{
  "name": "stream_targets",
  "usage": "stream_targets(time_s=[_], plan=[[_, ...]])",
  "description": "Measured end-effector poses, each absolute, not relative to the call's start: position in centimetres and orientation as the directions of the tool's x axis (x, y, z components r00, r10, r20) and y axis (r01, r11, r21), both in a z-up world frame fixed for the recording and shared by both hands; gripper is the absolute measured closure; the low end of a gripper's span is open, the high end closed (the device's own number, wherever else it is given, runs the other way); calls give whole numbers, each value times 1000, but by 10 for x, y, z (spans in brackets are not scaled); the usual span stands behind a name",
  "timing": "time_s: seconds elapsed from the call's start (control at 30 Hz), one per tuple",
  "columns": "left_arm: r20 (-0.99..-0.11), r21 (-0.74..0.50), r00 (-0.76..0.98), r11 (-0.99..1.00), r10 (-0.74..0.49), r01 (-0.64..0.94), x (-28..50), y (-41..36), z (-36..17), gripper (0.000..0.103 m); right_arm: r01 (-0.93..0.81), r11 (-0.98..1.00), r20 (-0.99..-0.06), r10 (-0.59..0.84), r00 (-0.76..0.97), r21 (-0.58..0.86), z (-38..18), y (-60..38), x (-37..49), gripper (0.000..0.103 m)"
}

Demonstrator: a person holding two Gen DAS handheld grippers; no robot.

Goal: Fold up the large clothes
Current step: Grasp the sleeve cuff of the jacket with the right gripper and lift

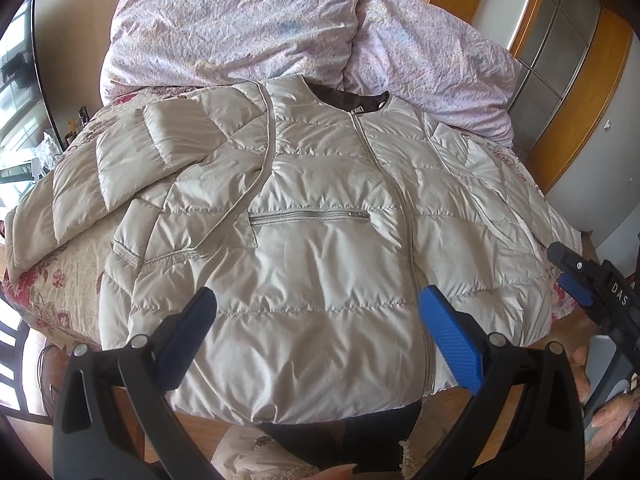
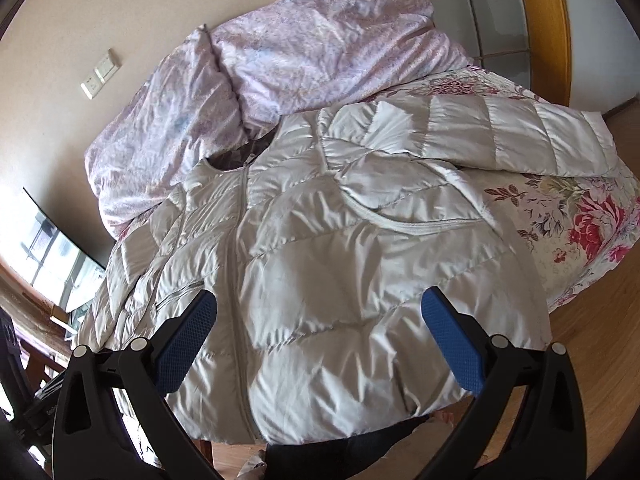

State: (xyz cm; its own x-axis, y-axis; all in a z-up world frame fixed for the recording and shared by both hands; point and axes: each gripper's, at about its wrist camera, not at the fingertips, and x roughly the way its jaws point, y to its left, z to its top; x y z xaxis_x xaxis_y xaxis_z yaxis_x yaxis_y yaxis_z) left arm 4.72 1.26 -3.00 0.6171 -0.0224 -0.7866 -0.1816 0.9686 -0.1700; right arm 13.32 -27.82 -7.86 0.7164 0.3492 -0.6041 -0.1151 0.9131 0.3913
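Beige quilted puffer jacket (image 1: 320,248) lies front-up and spread flat on bed w/ floral bedspread (image 1: 60,280), collar toward far end, hem hanging at near edge of bed. Front zip (image 1: 404,216) closed, running collar to hem; zipped chest pocket (image 1: 308,216) just left of it in left wrist view. One sleeve (image 1: 120,160) is bent and lies partly over the shoulder panel on left side of that view; in right wrist view the other sleeve (image 2: 500,136) stretches out sideways across bedspread toward right. Dark brown lining (image 1: 352,100) shows inside collar. Behind jacket, crumpled pale lilac duvet (image 1: 248,28) is piled at head of bed, touching collar area. Left gripper (image 1: 318,308) hovers above lower front of jacket, blue-padded fingers spread wide, nothing between them, not touching fabric as far as can be seen. Right gripper (image 2: 320,312) likewise spread wide and empty over jacket hem area; it also shows at right edge of left wrist view. Wall switches (image 2: 100,74) on cream wall, wood-framed glass door (image 1: 560,52) beyond bed.
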Motion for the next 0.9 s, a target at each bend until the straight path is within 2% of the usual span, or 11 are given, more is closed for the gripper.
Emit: stream_targets(time_s=[0.23, 0.43, 0.5, 0.6, 0.77, 0.9], plan=[[-825, -221, 558, 961, -93, -166, 81, 21, -55, 2, 189, 821, -609, 225, 761, 539, -99, -383, 185, 2], [-822, -315, 531, 941, -206, -122, 105, 27, -71, 2, 421, 630, -622, 126, 773, 652, -131, -486, 218, 25], [-812, -340, 534, 935, -235, -106, 110, 27, -73, 2, 459, 549, -613, 130, 779, 699, -142, -513, 226, 32], [-802, -372, 535, 923, -267, -97, 118, 28, -77, 2, 494, 455, -603, 125, 788, 741, -157, -539, 235, 35], [-790, -420, 536, 900, -299, -118, 126, 35, -85, 2, 513, 409, -592, 87, 801, 755, -165, -560, 248, 44], [-780, -439, 549, 888, -300, -138, 127, 40, -88, 2, 514, 404, -580, 53, 813, 757, -168, -570, 251, 56]])
